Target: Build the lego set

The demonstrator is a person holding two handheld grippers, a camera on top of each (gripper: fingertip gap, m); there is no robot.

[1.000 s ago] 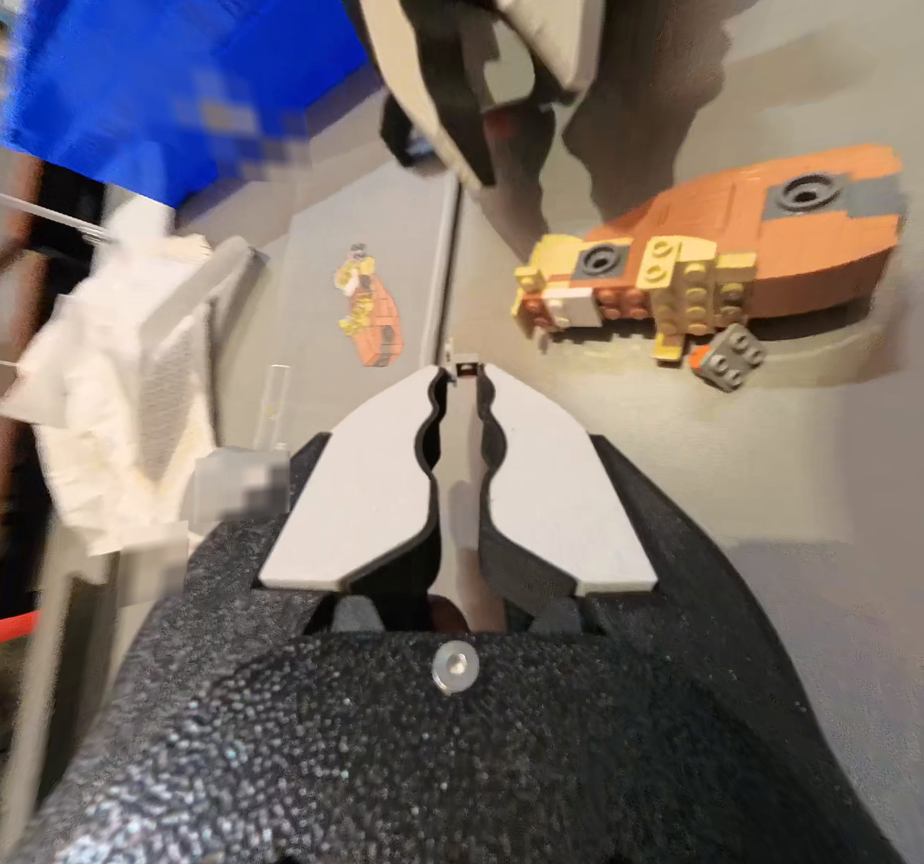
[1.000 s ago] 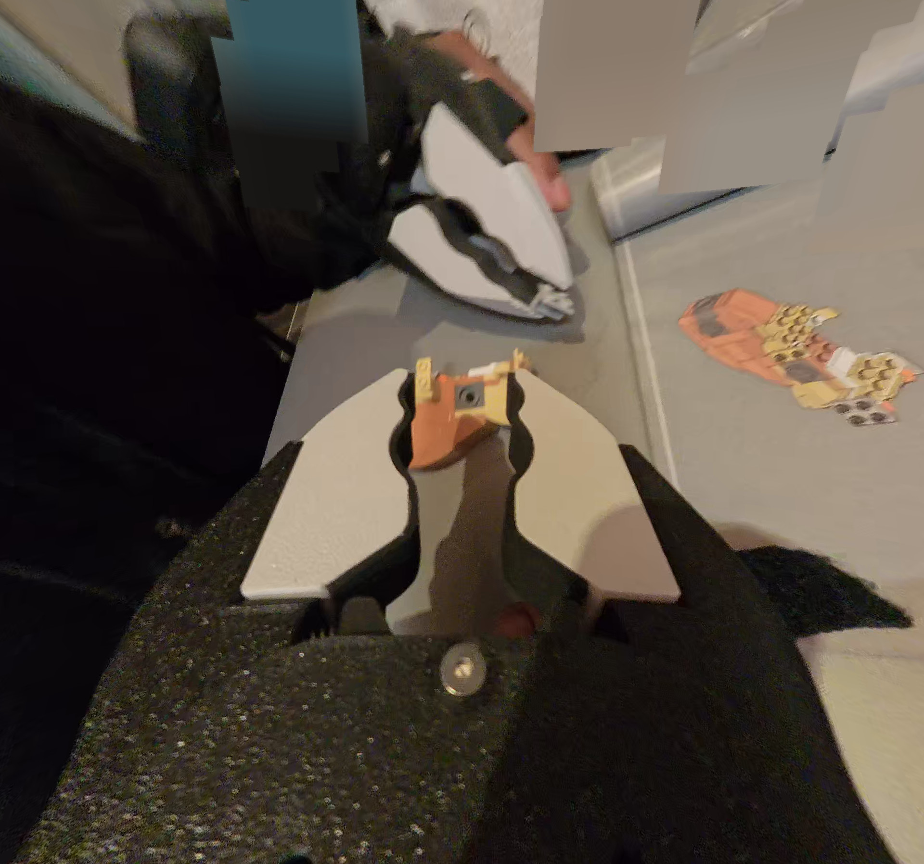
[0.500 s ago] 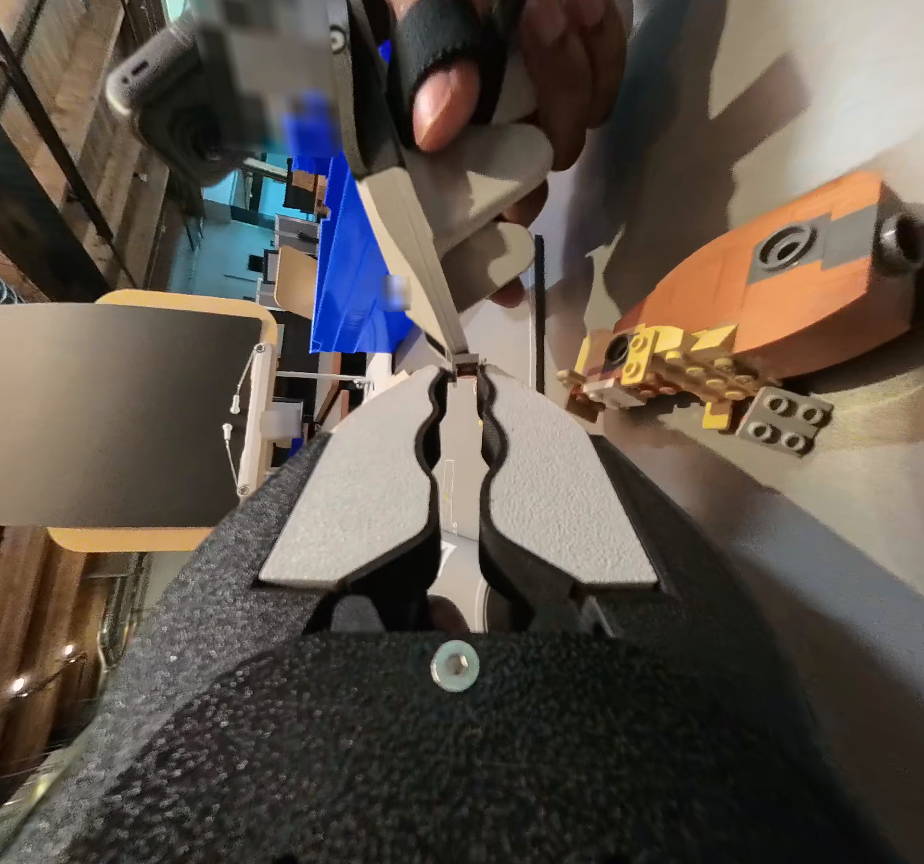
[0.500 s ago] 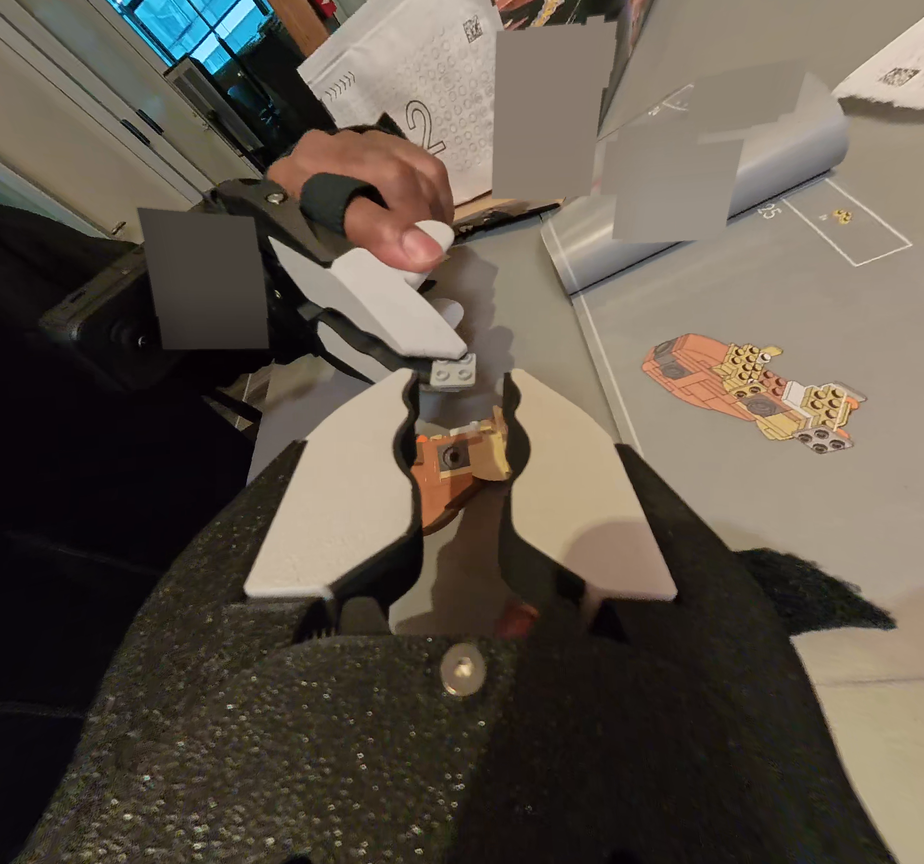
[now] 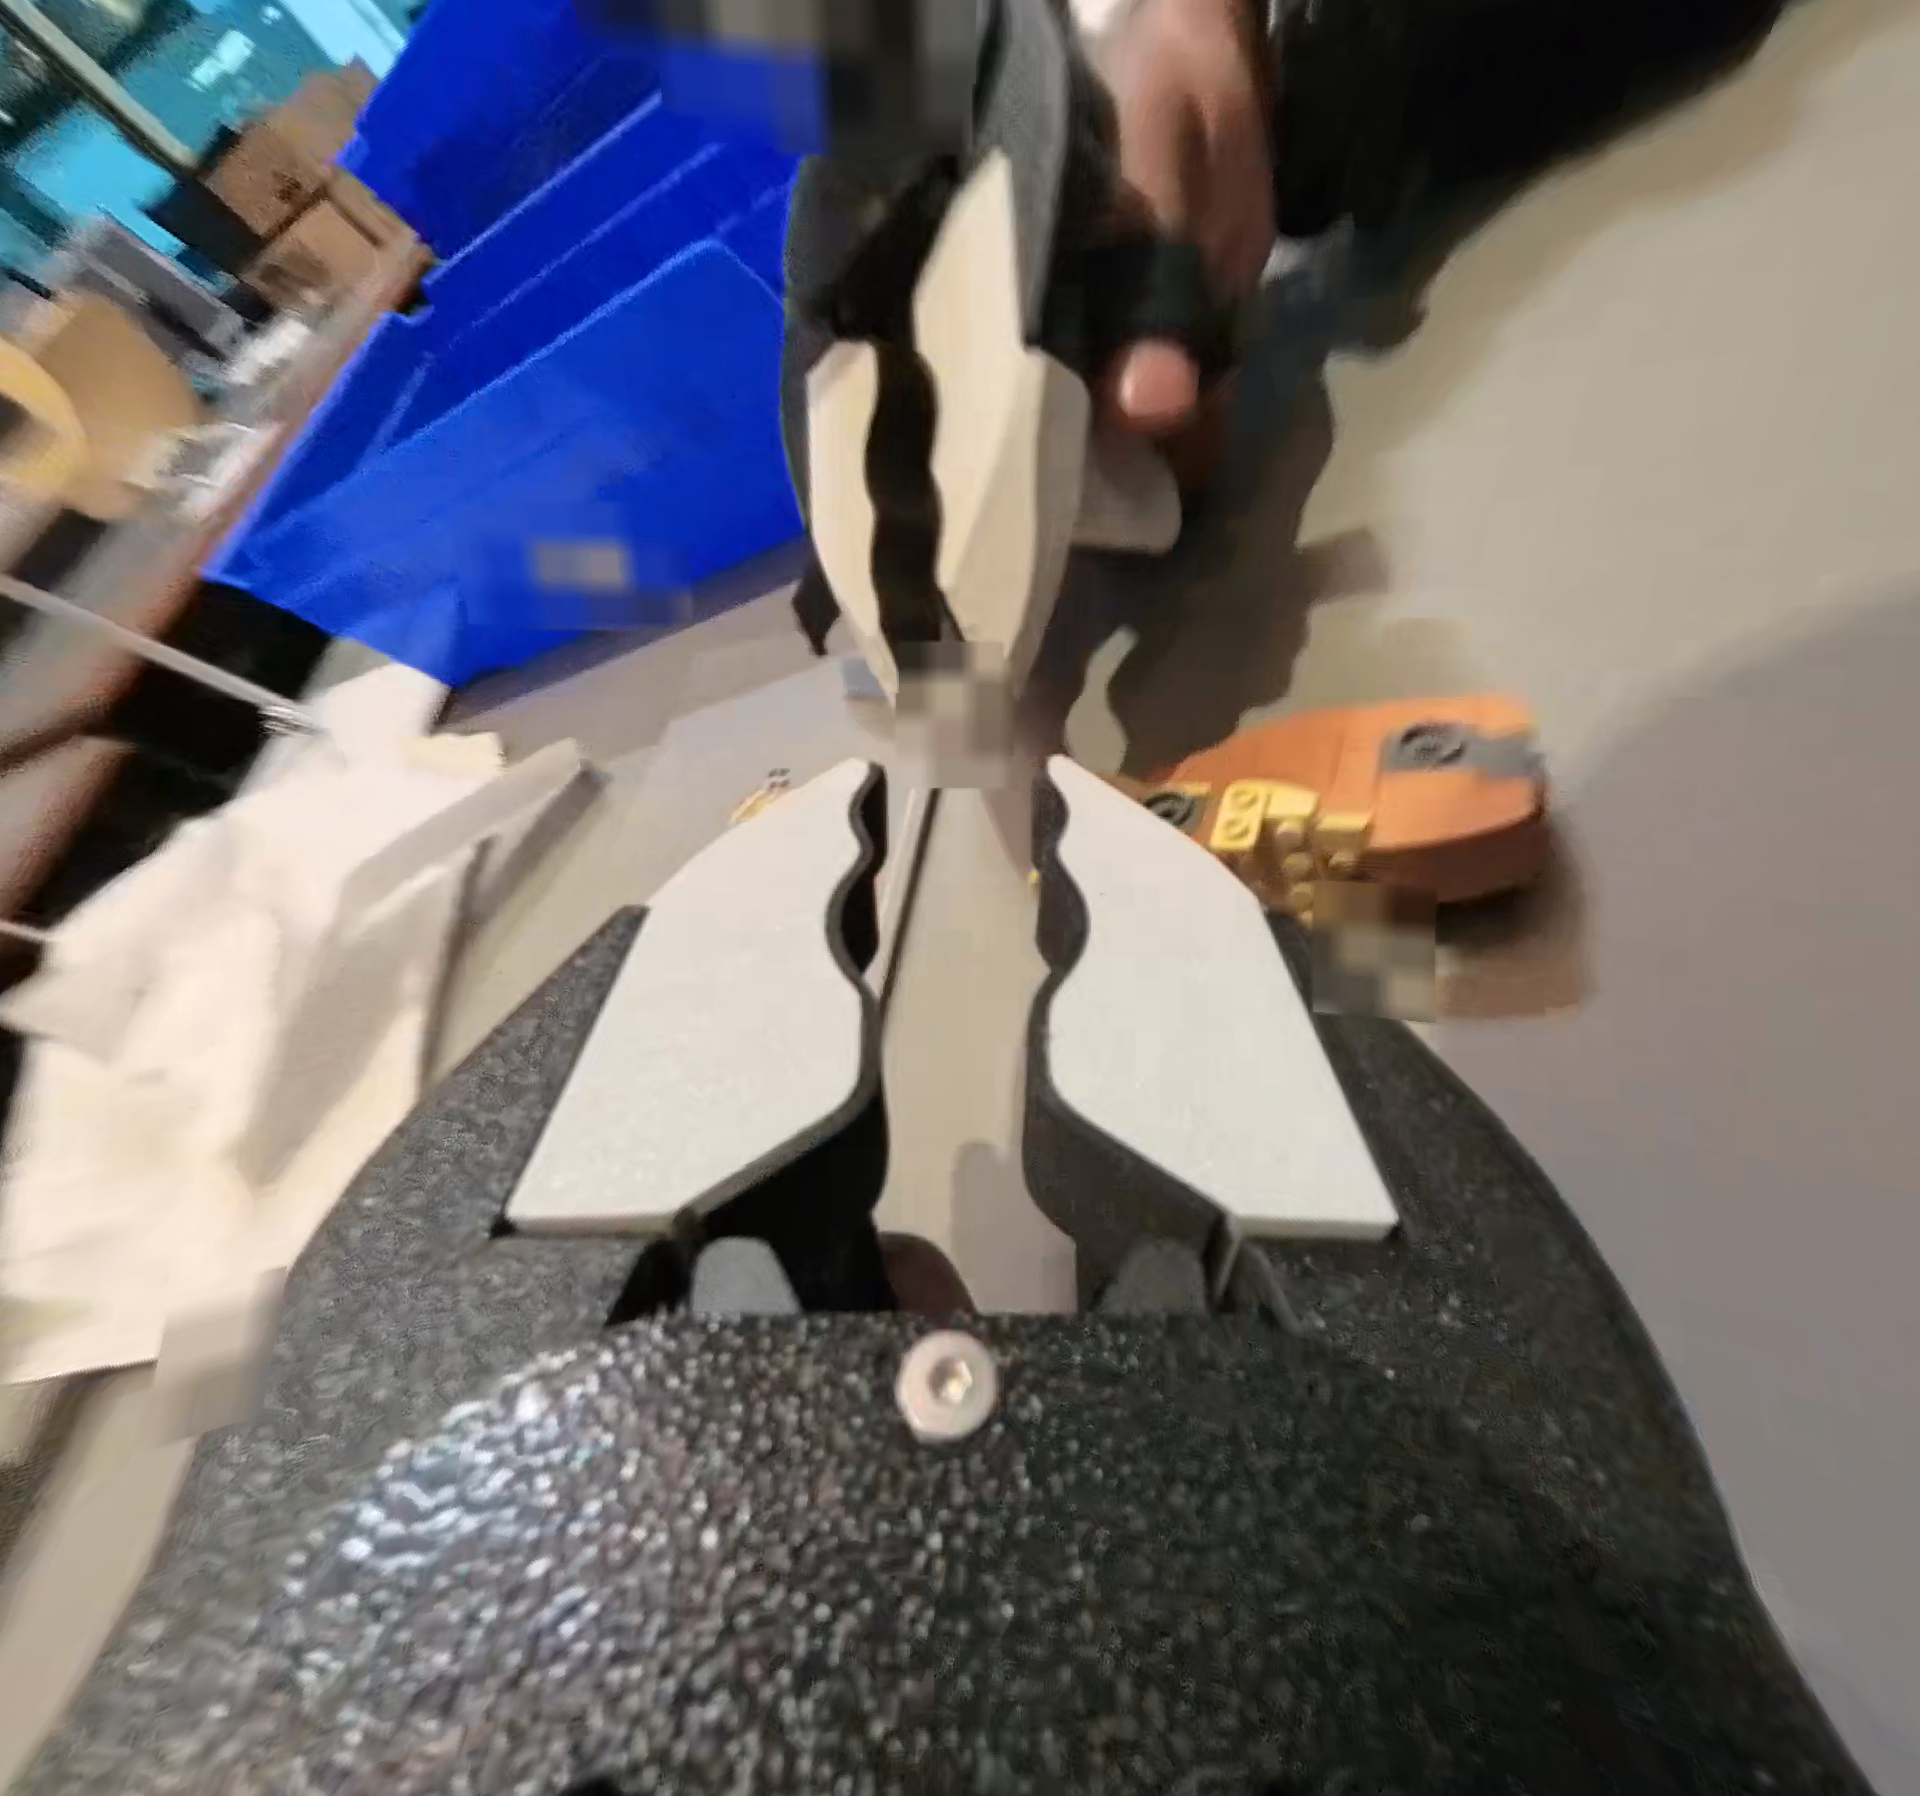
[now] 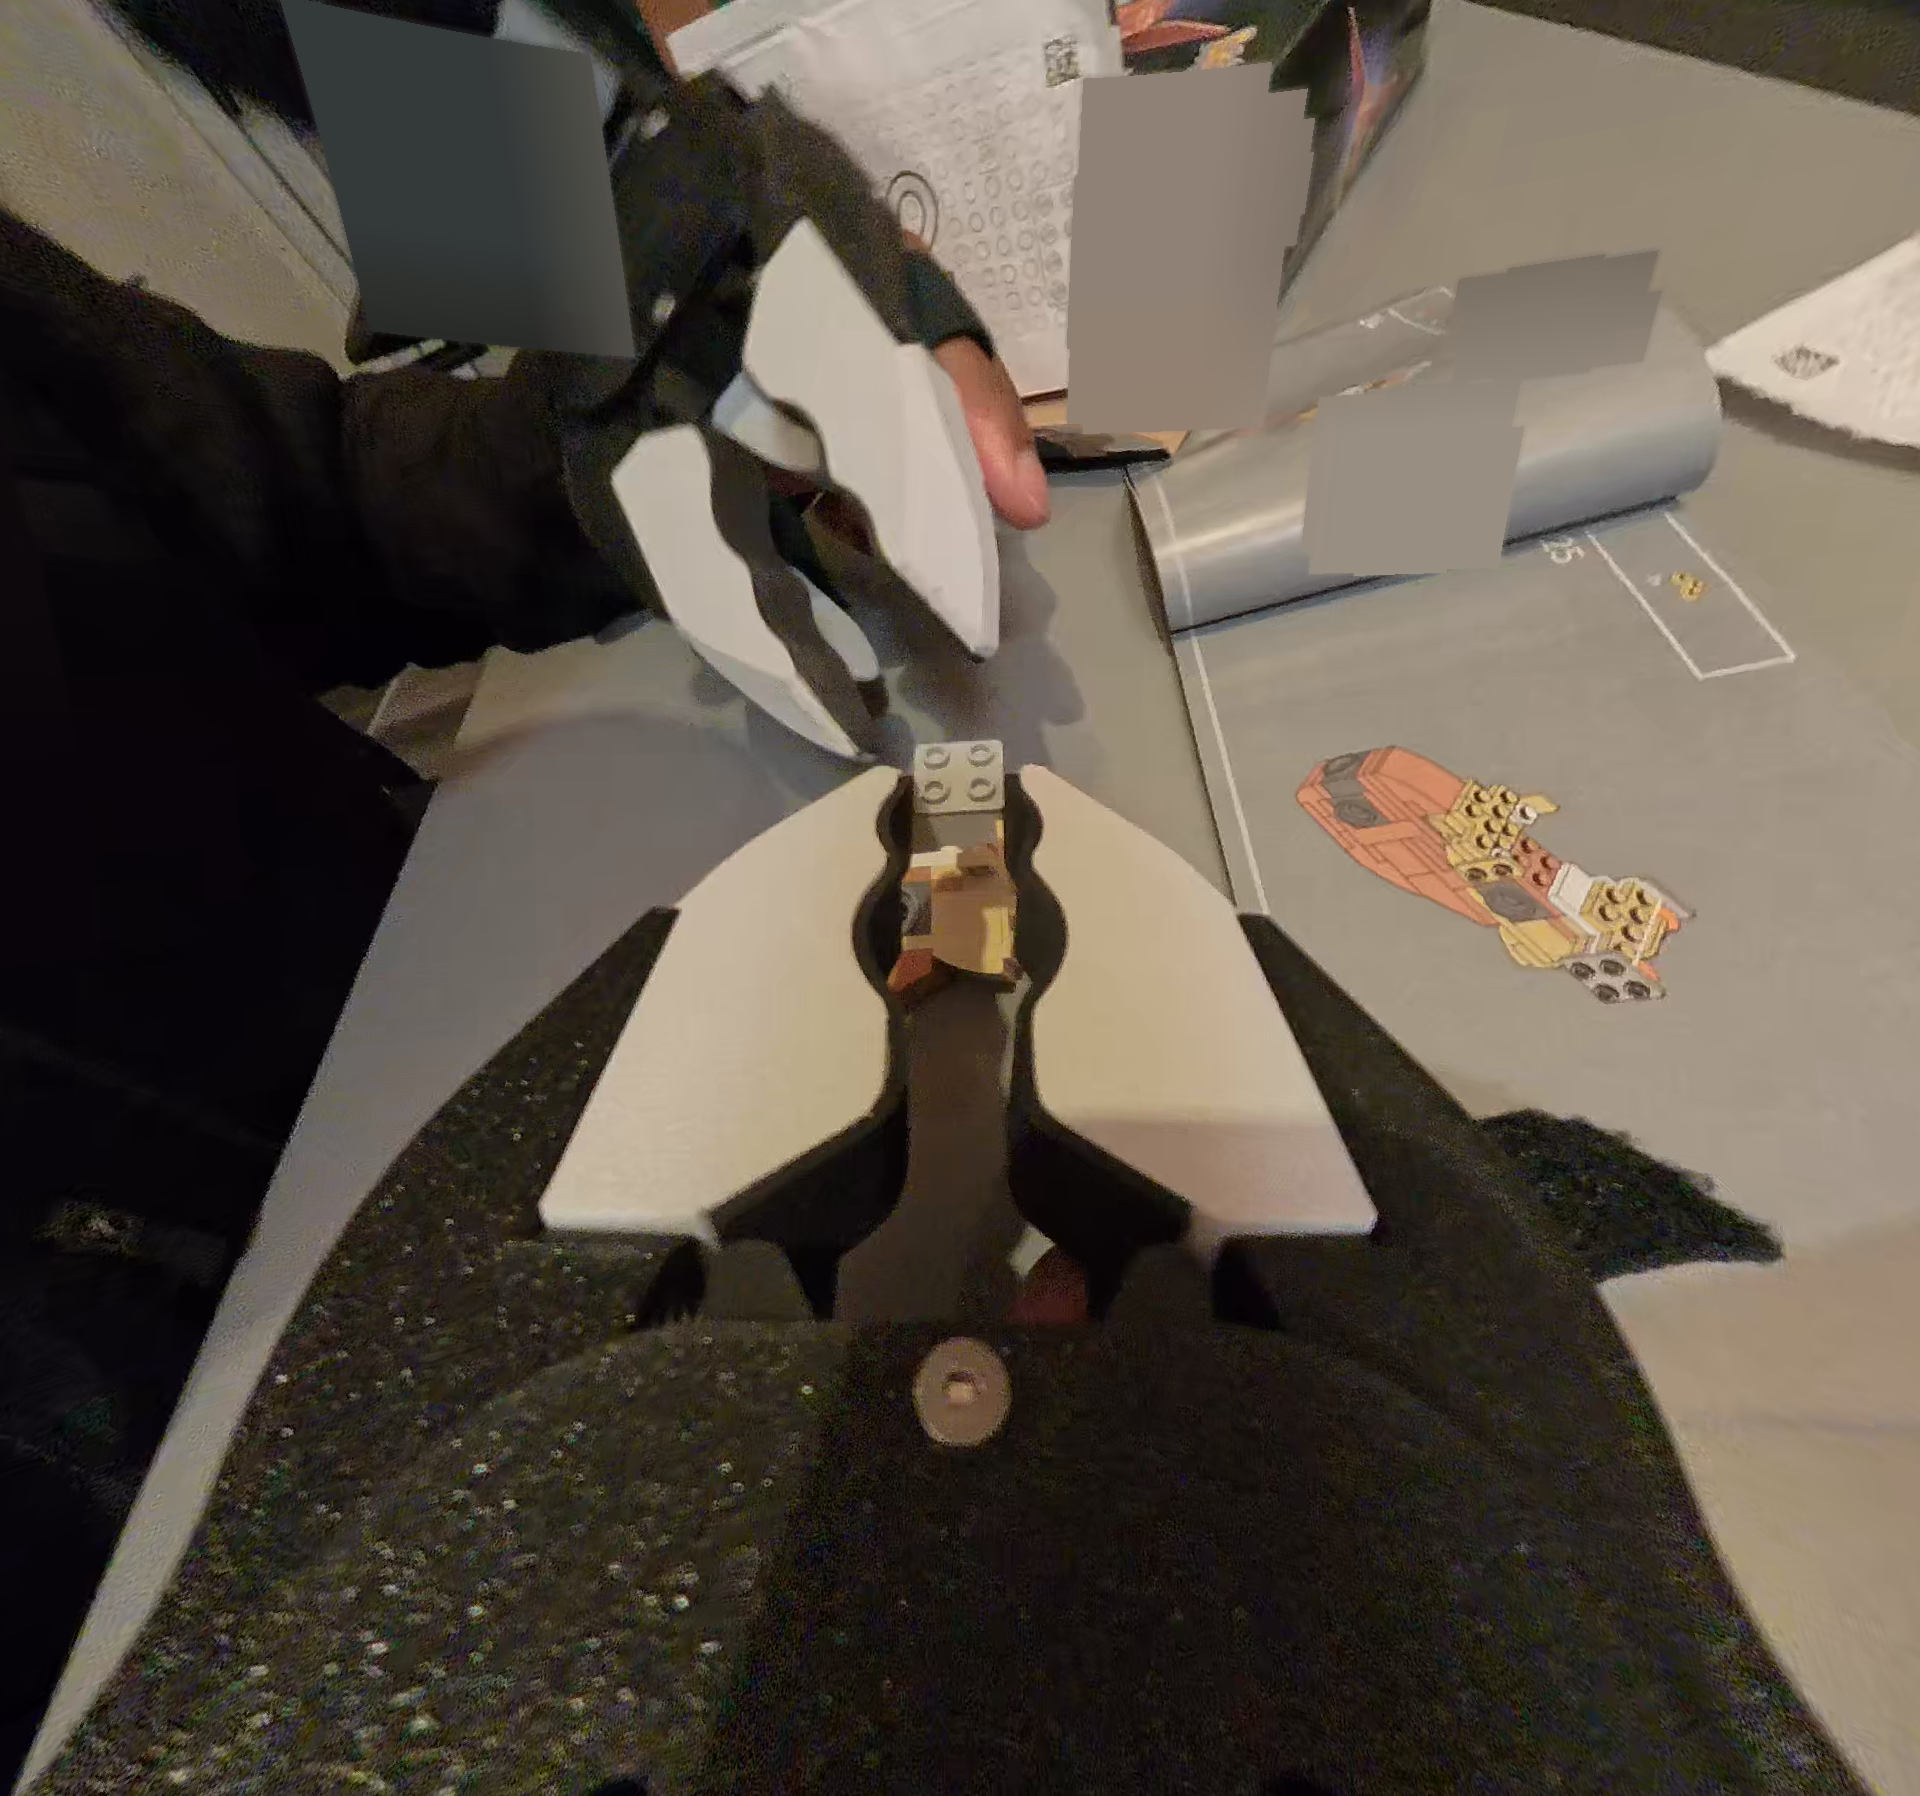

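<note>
Inspecting the right wrist view, we find the right gripper (image 6: 961, 811) clamped on a small Lego sub-assembly (image 6: 961, 920) of orange, tan and brown bricks, held between its two white fingers (image 6: 769, 1008). A light grey 2x2 plate (image 6: 958, 778) sits at the forward end of that sub-assembly, at the fingertips. We see the left gripper (image 6: 914, 697) just beyond it, its fingers apart with a clear gap and nothing between them, its tips just short of the grey plate; whether they touch it we cannot tell. A person's hand (image 6: 997, 437) holds that gripper.

On the grey table (image 6: 1766, 1071) to the right lies an open instruction booklet (image 6: 1558, 759) bearing a printed picture of the orange model. A white paper bag (image 6: 935, 136) stands behind.

From the left wrist view, which is blurred, we confirm the left gripper (image 5: 961, 780) has its fingers parted. The booklet's printed orange model (image 5: 1382, 811) appears to the right, blue bins (image 5: 540, 375) behind, and crumpled white paper (image 5: 208, 967) at left.
</note>
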